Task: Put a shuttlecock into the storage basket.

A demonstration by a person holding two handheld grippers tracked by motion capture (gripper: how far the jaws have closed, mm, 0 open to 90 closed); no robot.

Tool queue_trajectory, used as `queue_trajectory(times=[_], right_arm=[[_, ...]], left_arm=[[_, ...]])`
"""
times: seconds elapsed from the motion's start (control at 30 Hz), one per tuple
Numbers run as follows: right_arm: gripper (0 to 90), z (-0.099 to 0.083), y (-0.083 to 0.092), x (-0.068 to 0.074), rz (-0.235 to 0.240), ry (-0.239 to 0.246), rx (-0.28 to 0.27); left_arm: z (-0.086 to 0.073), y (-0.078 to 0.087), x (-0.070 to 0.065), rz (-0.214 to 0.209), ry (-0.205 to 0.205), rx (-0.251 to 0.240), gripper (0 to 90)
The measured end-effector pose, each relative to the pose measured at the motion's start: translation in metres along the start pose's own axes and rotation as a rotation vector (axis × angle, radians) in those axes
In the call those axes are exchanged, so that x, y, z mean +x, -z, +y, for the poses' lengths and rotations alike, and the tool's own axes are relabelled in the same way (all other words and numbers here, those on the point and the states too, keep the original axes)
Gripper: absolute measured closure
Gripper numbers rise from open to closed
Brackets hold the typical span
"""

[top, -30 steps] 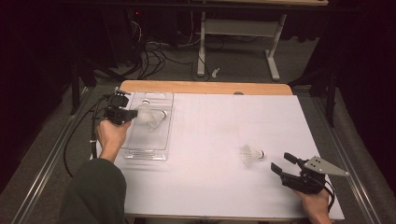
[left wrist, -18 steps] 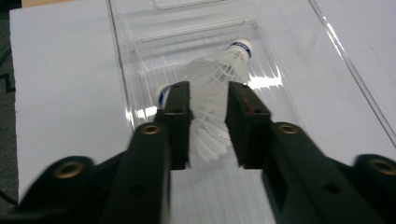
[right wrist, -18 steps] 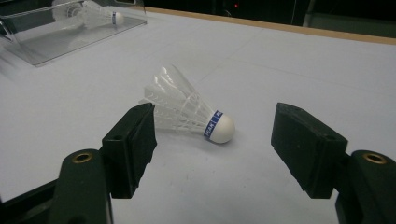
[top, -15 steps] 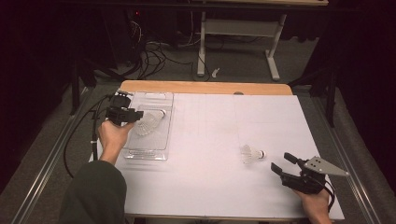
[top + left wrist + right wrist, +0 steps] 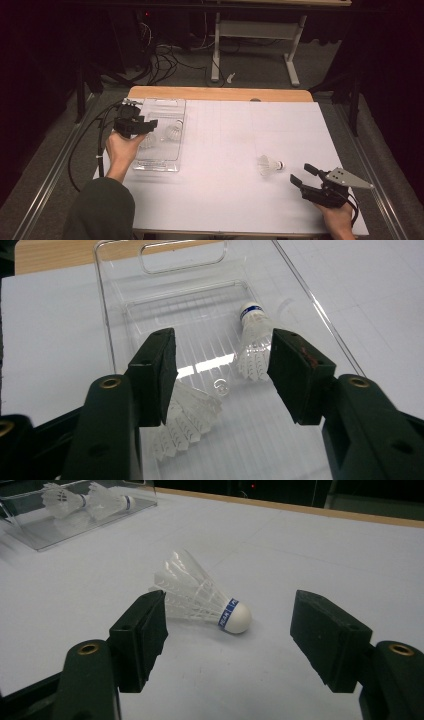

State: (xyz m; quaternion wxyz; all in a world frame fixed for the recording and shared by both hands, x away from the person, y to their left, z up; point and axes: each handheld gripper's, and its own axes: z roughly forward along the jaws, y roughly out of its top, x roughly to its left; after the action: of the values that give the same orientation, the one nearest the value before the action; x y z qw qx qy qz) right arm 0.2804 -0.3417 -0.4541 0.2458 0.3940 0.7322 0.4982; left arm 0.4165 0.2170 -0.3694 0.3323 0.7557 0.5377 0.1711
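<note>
Left gripper (image 5: 220,372) hovers over the clear tray (image 5: 176,107), its jaws just spread apart and gripping nothing. One second earlier they were clamped; now two shuttlecocks (image 5: 254,340) lie loose in the tray (drop-off done, I judge). Right gripper (image 5: 227,645) waits open beside the last shuttlecock (image 5: 200,597) on the white table (image 5: 225,200).

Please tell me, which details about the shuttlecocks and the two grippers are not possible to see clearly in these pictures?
- Nearer shuttlecock in the clear tray, left gripper view: its cork is hidden behind a jaw of the left gripper.
- Shuttlecock on the table, right gripper view: band lettering too small to read.
- Right gripper, high view: the hand is cut by the bottom edge.
</note>
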Motion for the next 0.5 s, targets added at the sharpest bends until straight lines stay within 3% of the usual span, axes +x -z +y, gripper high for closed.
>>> queue_trajectory(times=[0.5], right_arm=[[31.2,0.000,0.000,0.000,0.000,0.004,0.002]], left_arm=[[-0.015,0.012,-0.009,-0.039,-0.004,-0.065,39.1]])
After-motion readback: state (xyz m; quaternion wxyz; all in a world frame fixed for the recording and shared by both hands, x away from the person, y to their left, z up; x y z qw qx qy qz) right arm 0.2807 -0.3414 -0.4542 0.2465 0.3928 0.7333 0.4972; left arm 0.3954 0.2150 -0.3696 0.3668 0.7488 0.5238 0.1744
